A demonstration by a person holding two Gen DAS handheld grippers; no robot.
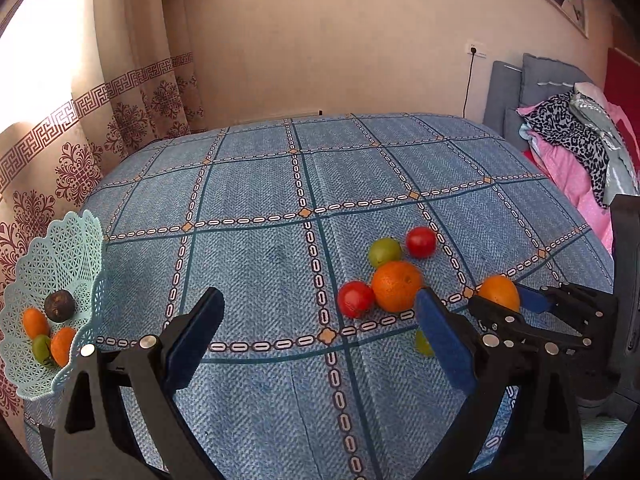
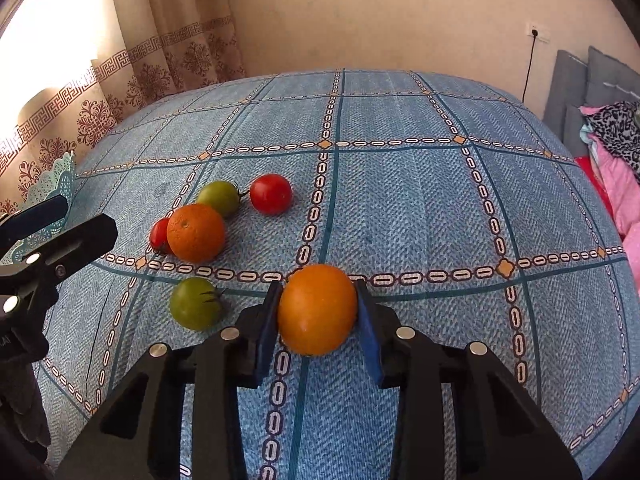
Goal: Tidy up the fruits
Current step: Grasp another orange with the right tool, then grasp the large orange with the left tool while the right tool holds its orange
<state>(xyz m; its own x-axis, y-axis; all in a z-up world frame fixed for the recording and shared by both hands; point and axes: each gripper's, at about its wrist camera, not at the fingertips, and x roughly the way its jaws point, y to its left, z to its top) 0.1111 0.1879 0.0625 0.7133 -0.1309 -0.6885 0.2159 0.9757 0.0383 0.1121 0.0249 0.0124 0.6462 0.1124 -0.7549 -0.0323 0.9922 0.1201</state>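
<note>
Orange tomato pinched by right gripper; left gripper wide, empty. Risk: smooth skin slipping before basket.

Bare tablecloth leftward (5 fruits crowd the right).

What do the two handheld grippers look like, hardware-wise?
Both match: the left gripper and right gripper have black plastic scissor-style linkages with triangular cut-outs and round silver pivot pins. Each finger ends in a flat rectangular dark blue pad. No cables or markings are visible. A dark grey knit glove shows at the left edge of the right wrist view.
</note>
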